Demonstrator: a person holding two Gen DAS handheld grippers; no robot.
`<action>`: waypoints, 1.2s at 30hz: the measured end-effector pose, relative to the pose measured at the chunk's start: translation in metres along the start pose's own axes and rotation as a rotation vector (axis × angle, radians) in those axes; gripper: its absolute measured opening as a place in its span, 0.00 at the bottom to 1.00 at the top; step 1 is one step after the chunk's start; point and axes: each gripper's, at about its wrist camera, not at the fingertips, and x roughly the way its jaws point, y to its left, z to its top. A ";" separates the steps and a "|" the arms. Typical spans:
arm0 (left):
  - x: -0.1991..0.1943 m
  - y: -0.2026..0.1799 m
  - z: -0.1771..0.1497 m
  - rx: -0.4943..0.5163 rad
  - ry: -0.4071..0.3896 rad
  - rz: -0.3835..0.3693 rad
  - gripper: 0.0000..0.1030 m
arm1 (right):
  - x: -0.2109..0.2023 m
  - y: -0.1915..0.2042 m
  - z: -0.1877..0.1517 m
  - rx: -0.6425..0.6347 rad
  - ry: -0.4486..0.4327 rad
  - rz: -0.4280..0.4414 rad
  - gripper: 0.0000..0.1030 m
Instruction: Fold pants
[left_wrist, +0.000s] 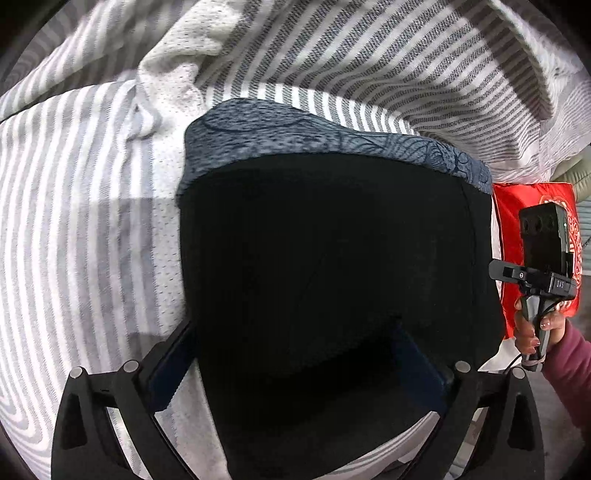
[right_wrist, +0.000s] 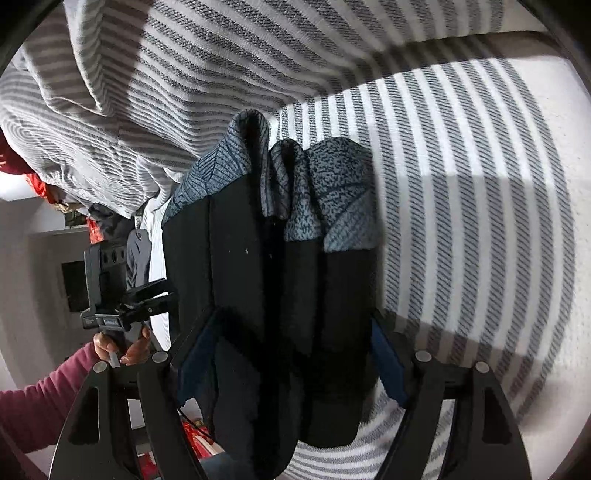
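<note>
- We're over a bed (left_wrist: 92, 206) with a grey-and-white striped cover, a striped blanket (right_wrist: 207, 74) bunched up at the far side and a red pillow (left_wrist: 517, 206) off the edge.
- Left gripper (left_wrist: 295, 362): jaws stand wide, straddling the near end of the pants (left_wrist: 325, 258). The pads don't look like they're pressing on the cloth, so we'd call it no grip.
- Right gripper (right_wrist: 291, 354): also spread fairly wide around the pants, fabric sitting between the fingers but not pinched as far as we can see.
- The pants are black with a blue patterned band (left_wrist: 332, 144) at the far end, lying on the cover. From the right wrist view they look bunched in ridges, not flat.
- What could bite us: closing on those ridges probably grabs only some of the layers, so the fold comes out lopsided.
- The cover is soft and right under the fingertips, so a deep pinch could drag the cover up with the pants.
- Black cloth hides the edges, so we could easily misjudge where the hem is.
- The blanket sits close beyond the band; folding that way could snag it.
</note>
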 end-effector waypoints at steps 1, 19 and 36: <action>0.001 -0.002 0.000 -0.003 -0.007 0.005 0.99 | 0.002 -0.001 0.002 0.012 0.001 0.006 0.79; -0.053 -0.063 -0.044 -0.007 -0.225 0.087 0.61 | -0.040 0.034 -0.028 0.056 -0.090 0.058 0.37; -0.064 -0.082 -0.127 0.043 -0.211 0.078 0.61 | -0.062 0.045 -0.138 0.133 -0.155 0.082 0.37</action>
